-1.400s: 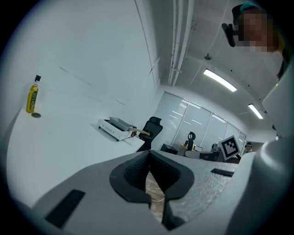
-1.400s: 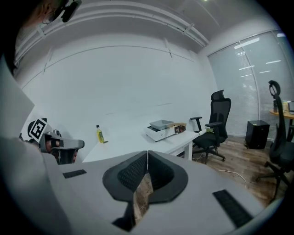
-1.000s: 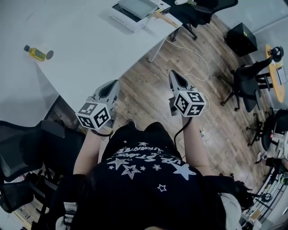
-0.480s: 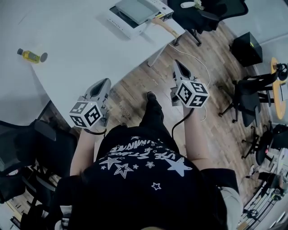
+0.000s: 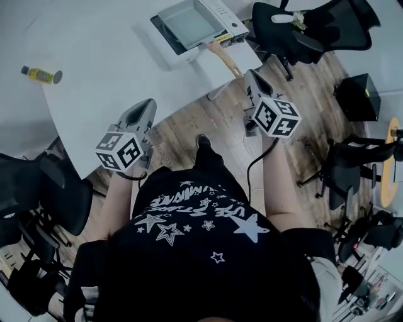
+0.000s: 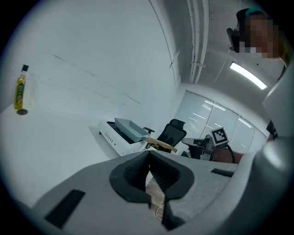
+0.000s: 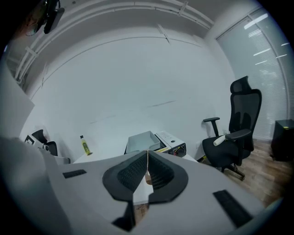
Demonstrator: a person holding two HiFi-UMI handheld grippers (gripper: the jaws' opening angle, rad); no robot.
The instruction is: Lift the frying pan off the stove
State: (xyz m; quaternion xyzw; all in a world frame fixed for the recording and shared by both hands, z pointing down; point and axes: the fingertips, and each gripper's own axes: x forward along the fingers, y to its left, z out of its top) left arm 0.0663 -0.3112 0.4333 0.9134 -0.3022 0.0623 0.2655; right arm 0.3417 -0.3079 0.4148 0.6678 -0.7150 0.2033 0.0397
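Note:
A square grey frying pan [image 5: 189,24] with a wooden handle [image 5: 224,56] rests on a white tabletop stove [image 5: 221,11] near the corner of the white table [image 5: 107,69]. My left gripper [image 5: 148,104] is shut and empty, held in the air at the table's near edge, well short of the pan. My right gripper [image 5: 253,75] is shut and empty too, just right of the handle's end and apart from it. The left gripper view shows the pan [image 6: 130,128] ahead beyond its closed jaws [image 6: 149,164]. Past the right gripper [image 7: 147,159], the pan [image 7: 143,141] is partly hidden.
A yellow bottle [image 5: 39,75] and its loose cap stand far left on the table. Black office chairs [image 5: 315,28] are behind the stove and to the right, another [image 5: 44,195] at my left. A white cable lies on the wooden floor [image 5: 296,126].
The person has stepped toward the table. Both shut grippers have moved forward, and the stove with the pan now sits nearer them; the right gripper has reached the handle's end.

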